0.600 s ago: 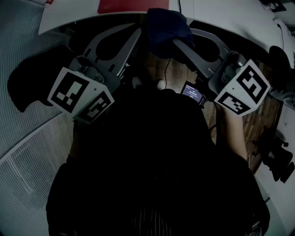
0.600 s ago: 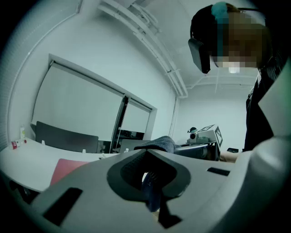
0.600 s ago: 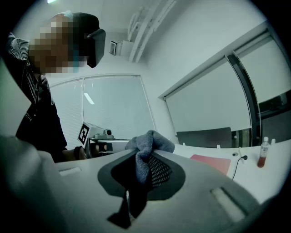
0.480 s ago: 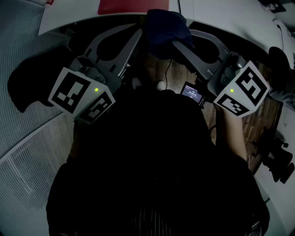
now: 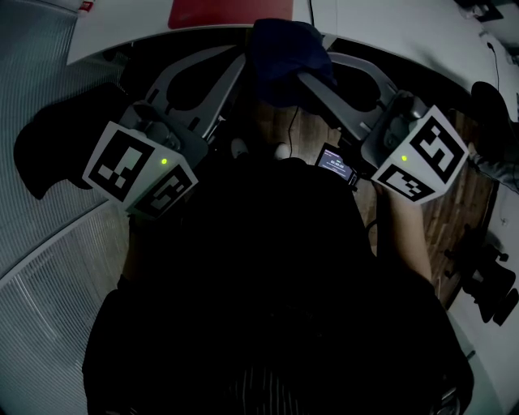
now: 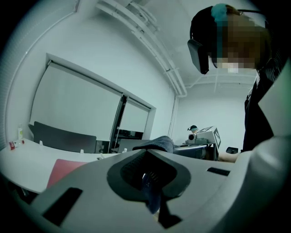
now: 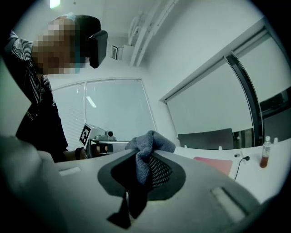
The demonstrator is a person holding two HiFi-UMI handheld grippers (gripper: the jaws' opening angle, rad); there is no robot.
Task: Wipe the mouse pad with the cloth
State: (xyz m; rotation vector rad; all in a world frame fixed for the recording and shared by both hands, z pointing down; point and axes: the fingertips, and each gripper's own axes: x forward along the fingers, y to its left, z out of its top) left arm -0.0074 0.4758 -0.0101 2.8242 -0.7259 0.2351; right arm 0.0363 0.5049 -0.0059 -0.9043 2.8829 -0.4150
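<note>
Both grippers have edged slightly forward. Head view: the left gripper (image 5: 233, 66) and right gripper (image 5: 323, 79) meet at a bunched dark cloth (image 5: 288, 49), with the flat red mouse pad (image 5: 227, 11) just beyond. Left gripper view: the jaws pinch a thin cloth fold. Only the right gripper view shows the cloth's fuzzy grey pile, clamped between its jaws.

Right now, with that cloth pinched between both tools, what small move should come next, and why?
Probably carry the cloth forward and down onto the red mouse pad. The left gripper and right gripper are both shut on the cloth, held in the air between them, while the pad lies beyond it on the white table, not touched.
</note>
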